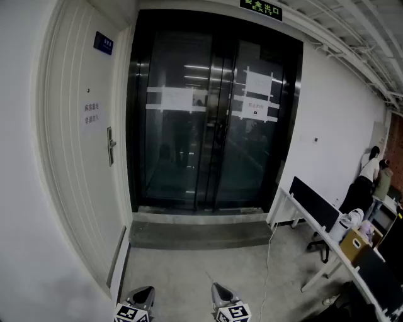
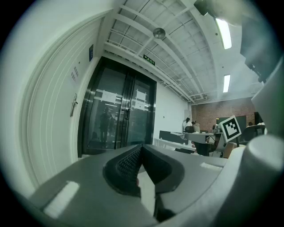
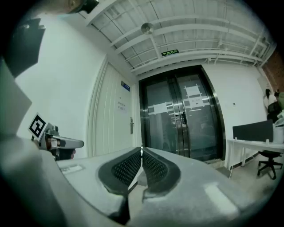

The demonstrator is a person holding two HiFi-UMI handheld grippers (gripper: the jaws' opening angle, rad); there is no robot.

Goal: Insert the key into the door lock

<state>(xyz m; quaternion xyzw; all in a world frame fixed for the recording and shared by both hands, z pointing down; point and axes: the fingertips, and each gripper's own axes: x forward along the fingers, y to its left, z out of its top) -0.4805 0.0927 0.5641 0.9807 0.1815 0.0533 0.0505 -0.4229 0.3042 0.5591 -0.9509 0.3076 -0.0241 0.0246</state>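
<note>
Head view: we see open concrete floor [image 1: 201, 277] ahead of the left gripper [image 1: 141, 294] and right gripper [image 1: 223, 294] at the bottom edge, with desks [image 1: 327, 220] along the right. On the white door [image 1: 75, 182] at left, the lock plate [image 1: 111, 146] stands upright, well apart from both grippers. The green sign [image 1: 261, 7] at the top is unreadable.

Left gripper view: the jaws are pressed together.

Right gripper view: the jaws are together. A thin bright sliver [image 3: 141, 149] at their tips is too small to name.

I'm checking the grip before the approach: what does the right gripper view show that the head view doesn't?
Only the right gripper view: the right gripper, jaws together on a small bright tip, probably the key. Only the head view: that gripper's marker cube and a cardboard box at far right. Both: the white door, its lever handle, the glass double doors, the green exit sign.
</note>
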